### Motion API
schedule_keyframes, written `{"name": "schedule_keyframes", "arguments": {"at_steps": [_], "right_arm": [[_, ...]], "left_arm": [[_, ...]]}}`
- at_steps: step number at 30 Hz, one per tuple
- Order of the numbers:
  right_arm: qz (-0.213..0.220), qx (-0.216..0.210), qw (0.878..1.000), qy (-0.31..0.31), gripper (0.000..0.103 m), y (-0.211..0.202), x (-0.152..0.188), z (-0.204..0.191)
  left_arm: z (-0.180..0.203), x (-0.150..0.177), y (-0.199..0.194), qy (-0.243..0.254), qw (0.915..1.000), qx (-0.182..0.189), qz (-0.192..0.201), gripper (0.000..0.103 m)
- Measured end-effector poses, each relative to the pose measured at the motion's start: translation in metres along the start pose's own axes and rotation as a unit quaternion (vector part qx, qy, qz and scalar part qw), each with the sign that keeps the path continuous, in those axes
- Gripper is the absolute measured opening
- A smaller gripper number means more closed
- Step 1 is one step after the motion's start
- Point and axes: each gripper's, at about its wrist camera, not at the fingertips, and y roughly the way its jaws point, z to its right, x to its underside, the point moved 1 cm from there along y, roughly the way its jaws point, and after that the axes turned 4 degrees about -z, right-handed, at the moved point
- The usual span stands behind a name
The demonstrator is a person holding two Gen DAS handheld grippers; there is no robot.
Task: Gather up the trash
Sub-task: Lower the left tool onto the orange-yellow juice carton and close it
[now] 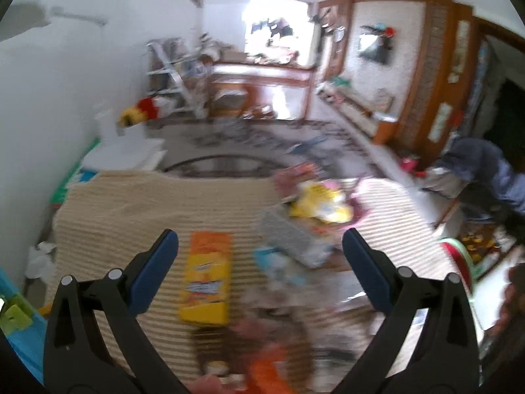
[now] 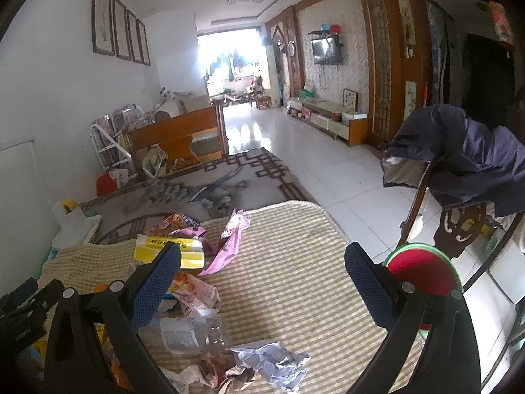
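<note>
A long room was seen, floored in glossy white tiles (image 2: 315,164) on which strong daylight from the far opening (image 2: 229,55) was reflected. Four framed pictures (image 2: 119,32) were hung on the white left wall (image 2: 49,98). A wooden bench (image 2: 177,134) was placed beside a patterned grey rug (image 2: 229,180). On the wood-panelled right wall a television (image 2: 326,51) was mounted above a low cabinet (image 2: 331,118).

The left gripper (image 1: 259,243) is held with its jaws spread wide, nothing gripped between the blue pads (image 1: 154,271). The right gripper (image 2: 262,256) is likewise held wide open and empty, its textured pads (image 2: 369,284) angled outward.
</note>
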Motion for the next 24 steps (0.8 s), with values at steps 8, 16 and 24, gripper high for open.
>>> {"name": "schedule_keyframes", "arguments": {"at_steps": [8, 16, 24], "right_arm": [[-0.04, -0.012, 0.999, -0.029, 0.096, 0.015, 0.007, -0.016], [-0.089, -0.046, 0.993, -0.058, 0.096, 0.024, 0.014, -0.031], [-0.169, -0.117, 0.97, -0.128, 0.096, 0.028, 0.041, -0.071]], "left_arm": [[-0.044, 0.032, 0.066, -0.002, 0.9906, -0.039, -0.131, 0.098], [-0.042, 0.022, 0.114, 0.007, 0.9828, -0.012, -0.184, 0.089], [-0.035, 0.023, 0.141, 0.021, 0.9774, -0.015, -0.21, 0.089]]}}
